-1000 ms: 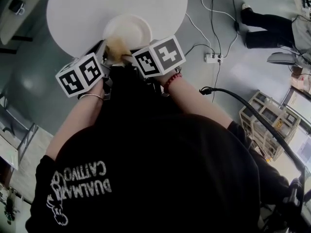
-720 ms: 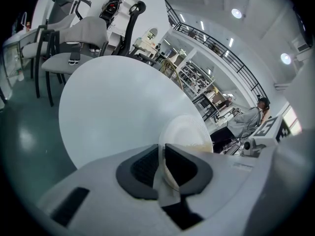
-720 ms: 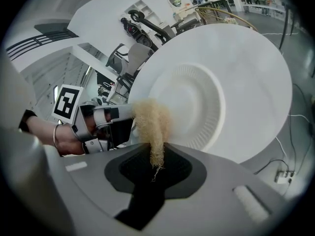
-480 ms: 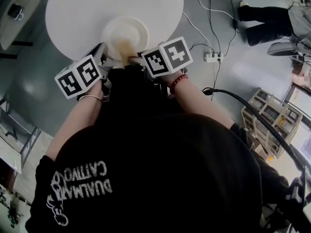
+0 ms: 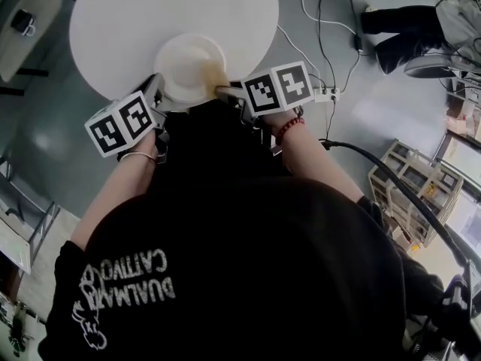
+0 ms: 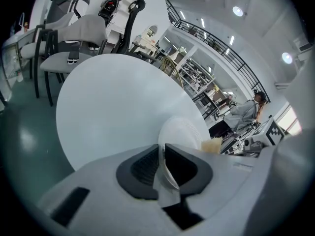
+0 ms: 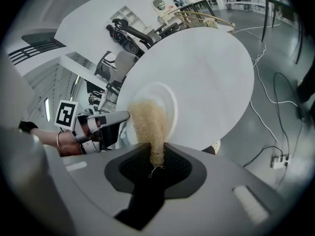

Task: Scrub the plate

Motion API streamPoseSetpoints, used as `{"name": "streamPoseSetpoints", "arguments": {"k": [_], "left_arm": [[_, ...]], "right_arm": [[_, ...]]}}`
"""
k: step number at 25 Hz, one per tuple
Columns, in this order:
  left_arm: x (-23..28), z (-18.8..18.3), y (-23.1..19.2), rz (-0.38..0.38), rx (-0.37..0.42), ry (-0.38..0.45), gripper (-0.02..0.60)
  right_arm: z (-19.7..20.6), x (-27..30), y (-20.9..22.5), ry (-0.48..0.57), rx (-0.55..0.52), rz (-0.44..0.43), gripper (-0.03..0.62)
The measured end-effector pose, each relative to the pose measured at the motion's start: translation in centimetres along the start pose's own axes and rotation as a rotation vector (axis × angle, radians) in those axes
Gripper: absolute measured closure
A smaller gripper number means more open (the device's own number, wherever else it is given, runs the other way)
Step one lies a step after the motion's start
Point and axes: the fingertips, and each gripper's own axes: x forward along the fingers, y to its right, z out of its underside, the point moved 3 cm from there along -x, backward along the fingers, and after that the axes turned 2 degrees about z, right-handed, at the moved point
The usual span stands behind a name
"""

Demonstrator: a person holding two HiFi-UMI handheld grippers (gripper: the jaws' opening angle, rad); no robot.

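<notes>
Plate (image 5: 188, 68) is sitting at the surface (image 5: 135, 13) edge, left gripper (image 6: 161, 161) clamping its rim, right gripper (image 7: 156, 159) pinching the loofah (image 7: 147, 119), scrubbing near the rim; next it's probably needing sweeps across the centre.

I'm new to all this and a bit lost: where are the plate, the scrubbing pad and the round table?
plate (image 5: 186, 65), head view, middle of its well.
scrubbing pad (image 7: 147, 126), right gripper view, its fibrous middle.
round table (image 5: 143, 13), head view, bare top beyond the plate.
</notes>
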Motion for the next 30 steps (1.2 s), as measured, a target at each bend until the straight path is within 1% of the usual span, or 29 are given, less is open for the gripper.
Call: {"name": "streamPoseSetpoints", "arguments": {"k": [5, 9, 12, 15, 16, 17, 18, 21, 23, 25, 27, 28, 30], "left_arm": [[-0.4, 0.9, 1.2, -0.001, 0.005, 0.000, 0.537], [-0.4, 1.1, 1.2, -0.003, -0.002, -0.005, 0.537], [-0.6, 1.0, 1.9, 0.001, 0.008, -0.018, 0.534], [-0.6, 0.7, 2.4, 0.023, 0.018, -0.030, 0.529], [-0.4, 0.5, 2.4, 0.031, 0.021, -0.032, 0.506], [-0.3, 0.2, 2.4, 0.038, 0.026, -0.033, 0.466], [-0.1, -0.3, 2.4, 0.042, 0.033, -0.031, 0.446], [-0.3, -1.8, 2.5, 0.055, 0.058, -0.019, 0.437], [-1.1, -2.7, 3.2, 0.086, 0.089, 0.000, 0.445], [-2.5, -4.3, 4.2, 0.134, 0.134, 0.041, 0.502], [-4.3, -6.6, 5.9, 0.197, 0.183, 0.096, 0.562], [-5.2, -7.9, 7.2, 0.231, 0.210, 0.124, 0.578], [-7.1, -10.1, 10.3, 0.299, 0.269, 0.175, 0.581]], "right_arm": [[0.3, -1.9, 1.6, 0.023, 0.023, 0.023, 0.505], [-0.5, -2.5, 2.4, 0.051, 0.033, 0.052, 0.505], [-1.6, -3.7, 3.0, 0.108, 0.055, 0.085, 0.507], [-3.0, -4.6, 3.1, 0.183, 0.054, 0.102, 0.517], [-3.5, -4.7, 3.1, 0.207, 0.051, 0.103, 0.522], [-4.1, -4.8, 3.1, 0.228, 0.047, 0.104, 0.523], [-4.7, -4.8, 3.1, 0.246, 0.043, 0.105, 0.525], [-6.2, -5.4, 3.0, 0.289, 0.035, 0.106, 0.525], [-6.9, -6.3, 2.5, 0.329, 0.026, 0.107, 0.530], [-7.9, -7.5, 1.1, 0.395, 0.002, 0.100, 0.534], [-9.5, -9.5, -0.9, 0.485, -0.039, 0.079, 0.537], [-10.4, -11.0, -1.9, 0.537, -0.067, 0.065, 0.537], [-12.2, -14.5, -4.0, 0.633, -0.139, 0.054, 0.537]]}}
